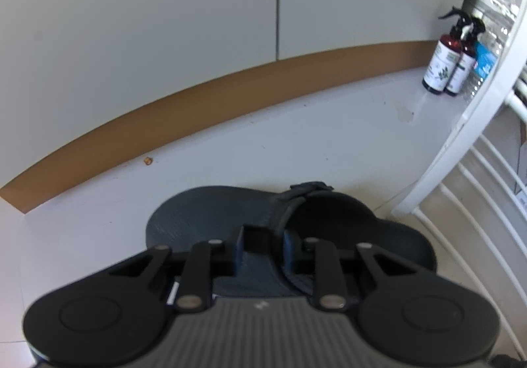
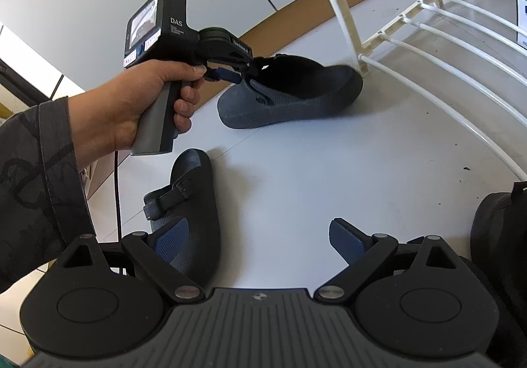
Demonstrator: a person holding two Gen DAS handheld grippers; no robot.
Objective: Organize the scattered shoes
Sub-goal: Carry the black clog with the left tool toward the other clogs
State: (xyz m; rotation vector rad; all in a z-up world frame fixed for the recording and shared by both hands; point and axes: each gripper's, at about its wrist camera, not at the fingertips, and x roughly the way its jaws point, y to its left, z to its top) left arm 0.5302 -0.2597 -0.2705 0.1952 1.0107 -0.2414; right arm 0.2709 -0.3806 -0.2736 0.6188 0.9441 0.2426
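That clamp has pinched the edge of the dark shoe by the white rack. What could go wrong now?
The left tool grips only the thin collar of the dark grey rubber clog beside its strap, so the clog might tilt or slip out when lifted. Its toe sits right against the white wire shoe rack and could snag on the rack's post. The second dark clog lies close below and might get bumped.

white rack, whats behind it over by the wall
Behind the white rack, two dark spray bottles stand on the floor by the brown baseboard, with a blue-labelled item beside them. The rack's frame covers whatever lies further back.
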